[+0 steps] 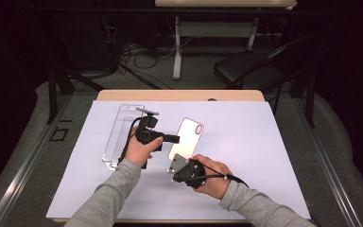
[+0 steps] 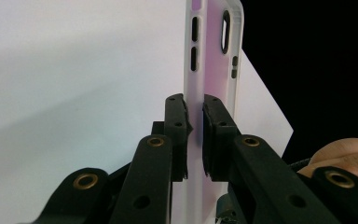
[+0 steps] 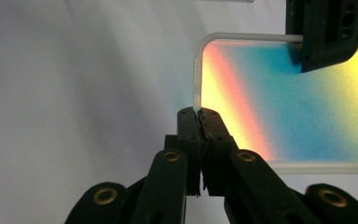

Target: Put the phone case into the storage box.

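Note:
A translucent phone case (image 1: 189, 132) with an iridescent pinkish back and a camera cutout is held over the white mat (image 1: 246, 156) between both grippers. My left gripper (image 1: 174, 138) comes in from the left, shut on the case's long side edge. In the left gripper view the case (image 2: 214, 56) stands edge-on between the jaws of my left gripper (image 2: 195, 119). My right gripper (image 1: 176, 166) is shut on the case's near short end. In the right gripper view my right gripper (image 3: 199, 122) pinches the rim of the rainbow-coloured case (image 3: 284, 107), and the left gripper's fingertip (image 3: 326, 32) clamps the far edge.
A clear plastic box (image 1: 122, 132) lies on the mat left of my left hand. The wooden table edge (image 1: 179, 95) runs along the back. Beyond it stand a black chair (image 1: 248, 68), a desk leg and floor cables.

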`<state>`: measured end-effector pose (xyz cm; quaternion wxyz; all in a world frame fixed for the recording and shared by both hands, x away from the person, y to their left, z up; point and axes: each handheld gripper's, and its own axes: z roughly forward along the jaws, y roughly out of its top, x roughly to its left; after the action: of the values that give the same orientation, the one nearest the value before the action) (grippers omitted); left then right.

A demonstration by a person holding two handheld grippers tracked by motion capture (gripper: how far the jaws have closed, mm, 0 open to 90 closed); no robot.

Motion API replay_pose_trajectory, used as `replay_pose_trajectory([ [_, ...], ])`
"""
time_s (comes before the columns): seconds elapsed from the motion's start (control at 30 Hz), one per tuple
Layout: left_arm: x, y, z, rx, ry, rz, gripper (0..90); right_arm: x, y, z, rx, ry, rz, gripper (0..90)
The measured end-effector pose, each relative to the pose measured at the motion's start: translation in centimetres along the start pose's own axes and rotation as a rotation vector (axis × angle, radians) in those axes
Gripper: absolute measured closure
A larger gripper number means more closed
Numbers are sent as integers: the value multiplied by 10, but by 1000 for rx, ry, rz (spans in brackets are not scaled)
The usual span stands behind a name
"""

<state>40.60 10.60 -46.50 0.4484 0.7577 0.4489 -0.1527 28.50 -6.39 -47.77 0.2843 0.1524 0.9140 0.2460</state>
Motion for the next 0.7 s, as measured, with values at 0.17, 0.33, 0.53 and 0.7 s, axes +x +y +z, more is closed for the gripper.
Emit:
replay_pose_trajectory([
  [0.17, 0, 0, -1, -1, 4, 4, 825, -1, 0, 0, -4, 9, 11, 846],
  [0.33, 2, 0, -1, -3, 6, 8, 825, -1, 0, 0, -17, 14, 20, 779],
  [0.53, 4, 0, -2, -9, 12, 9, 825, -2, 1, -2, -45, 4, 3, 693],
  [0.7, 4, 0, -4, -16, 18, 9, 825, -2, 1, -4, -65, -19, -7, 644],
])
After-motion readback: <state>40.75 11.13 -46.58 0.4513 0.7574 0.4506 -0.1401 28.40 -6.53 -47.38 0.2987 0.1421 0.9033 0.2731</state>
